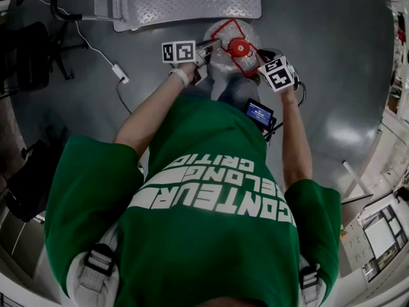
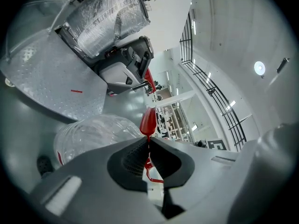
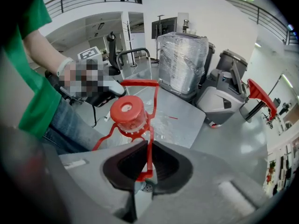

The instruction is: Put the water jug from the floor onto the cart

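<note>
Left gripper [image 2: 148, 141] is clamped tight on the thin red plastic carry handle [image 3: 150, 125] of the big clear plastic water jug [image 1: 220, 61], and the right gripper [image 3: 148, 146] pinches that same handle too, with the jug just short of the grey diamond-plate metal cart [image 1: 185, 2]. If it's full, I judge it heavy and sloshy, with smooth, slippery walls. That leaves the thin strap as the only real hold, and it may flex or slide in the jaws.
</note>
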